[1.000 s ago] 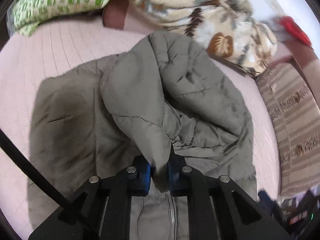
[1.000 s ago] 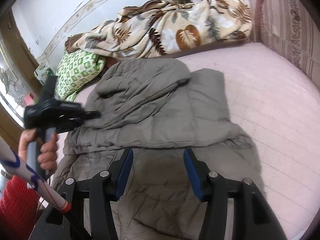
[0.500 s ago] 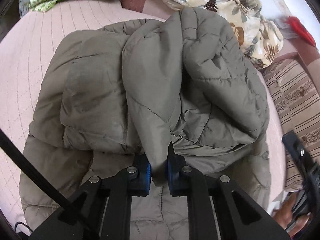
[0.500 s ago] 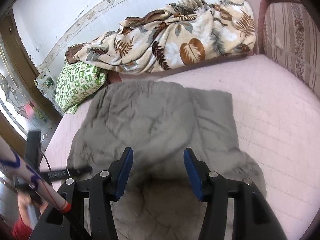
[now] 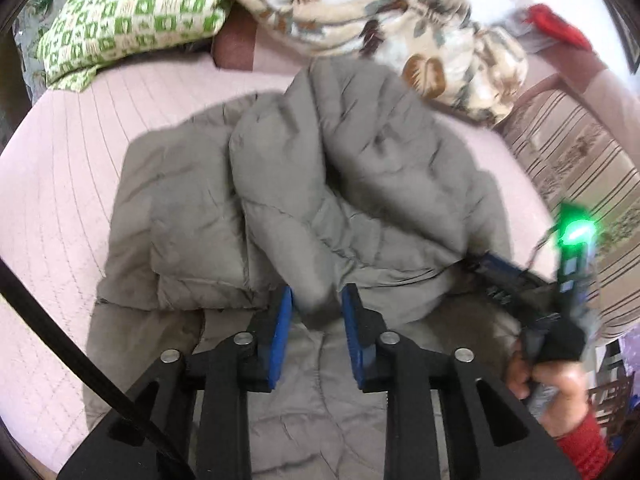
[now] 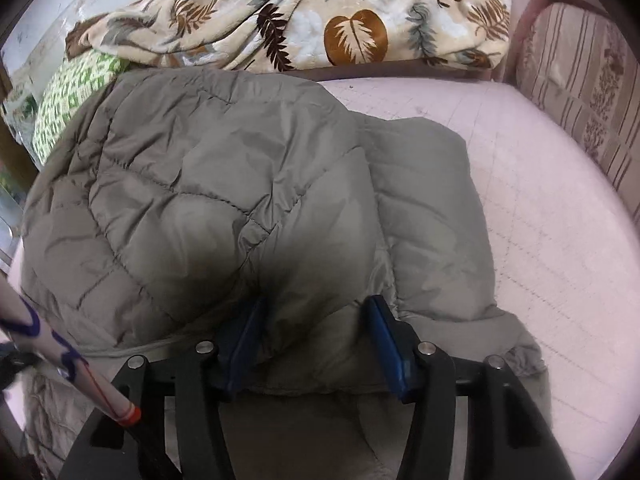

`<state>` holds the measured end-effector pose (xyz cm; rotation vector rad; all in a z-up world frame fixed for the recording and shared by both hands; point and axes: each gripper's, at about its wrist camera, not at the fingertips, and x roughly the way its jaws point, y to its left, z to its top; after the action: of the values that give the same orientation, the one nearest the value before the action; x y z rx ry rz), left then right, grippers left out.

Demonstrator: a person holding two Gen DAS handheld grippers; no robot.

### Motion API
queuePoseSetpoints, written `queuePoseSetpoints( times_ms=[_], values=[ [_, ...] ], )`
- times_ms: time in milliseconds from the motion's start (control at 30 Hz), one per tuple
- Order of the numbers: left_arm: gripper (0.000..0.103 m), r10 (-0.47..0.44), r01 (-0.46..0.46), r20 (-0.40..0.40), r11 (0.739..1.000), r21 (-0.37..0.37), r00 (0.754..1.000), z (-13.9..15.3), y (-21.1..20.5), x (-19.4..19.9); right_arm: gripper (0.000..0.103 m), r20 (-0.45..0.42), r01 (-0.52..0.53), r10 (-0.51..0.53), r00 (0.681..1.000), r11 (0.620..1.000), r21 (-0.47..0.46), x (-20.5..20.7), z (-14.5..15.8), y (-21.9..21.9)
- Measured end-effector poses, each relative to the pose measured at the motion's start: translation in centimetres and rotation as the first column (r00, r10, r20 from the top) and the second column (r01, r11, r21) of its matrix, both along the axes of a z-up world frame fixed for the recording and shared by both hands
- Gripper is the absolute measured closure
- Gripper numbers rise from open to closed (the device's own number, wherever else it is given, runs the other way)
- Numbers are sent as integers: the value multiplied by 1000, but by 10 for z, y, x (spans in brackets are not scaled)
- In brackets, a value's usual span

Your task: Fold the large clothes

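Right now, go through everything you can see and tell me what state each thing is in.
Grey jacket: partly folded, sleeve laid across its body, on the pink bed.
Left gripper: jaws opening, sleeve end between them.
Right gripper: open, jacket fabric bulging between the pads.
Leaf-print blanket: bunched up.
Green pillow: lying at the bed's edge.

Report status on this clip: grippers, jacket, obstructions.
Left gripper opening, sleeve end loose between pads. Right gripper open, straddling a fold of the grey jacket. Jacket partly folded on bed. Nothing obstructing.

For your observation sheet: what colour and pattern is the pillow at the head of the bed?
The pillow is white with a green block print, clearest in the left wrist view.
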<state>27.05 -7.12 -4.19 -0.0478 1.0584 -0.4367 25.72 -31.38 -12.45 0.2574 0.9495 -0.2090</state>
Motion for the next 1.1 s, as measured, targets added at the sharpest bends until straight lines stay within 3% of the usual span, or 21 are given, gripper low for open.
queuePoseSetpoints(
  times_ms=[100, 233, 433, 600, 700, 833, 900, 1033, 1100],
  values=[
    [62, -14, 14, 26, 1000, -16, 1000, 19, -5, 5, 46, -5, 3, -3, 1000, 1000, -14, -4, 0, 2],
    [49, -36, 29, 84, 997, 75, 996, 25, -30, 33, 45, -12, 11, -11, 1000, 1000, -13, -3, -3, 3],
    [49, 40, -31, -27, 963, 267, 999, -39, -52, 86, 44, -15, 5, -5, 1000, 1000, -22, -2, -6, 4],
    [49, -10, -20, 73, 919, 394, 997, -39, -68, 68, 43, -22, -4, 4, 1000, 1000, -27, 0, -8, 4],
    [49, -30, -11, 98, 920, 392, 995, -29, -63, 52, 42, -26, -8, 7, 1000, 999, -46, 1, -8, 5],
    [49, -2, -40, 124, 942, 333, 992, -8, -42, 34, 34, -27, -26, 23, 999, 994, -110, 4, -6, 9],
    [49, 17, -62, 143, 947, 314, 990, -4, -30, 28, 34, -15, -36, 34, 999, 990, -138, 0, 8, 9],
    [49, 42, -73, 100, 942, 328, 994, -23, -23, 34, 33, 150, 9, 15, 989, 987, -161, -26, 53, 10],
    [49, 61, -77, 62, 946, 314, 996, -34, -21, 36, 33, 177, 14, 13, 984, 989, -149, -29, 62, 11]
  ],
)
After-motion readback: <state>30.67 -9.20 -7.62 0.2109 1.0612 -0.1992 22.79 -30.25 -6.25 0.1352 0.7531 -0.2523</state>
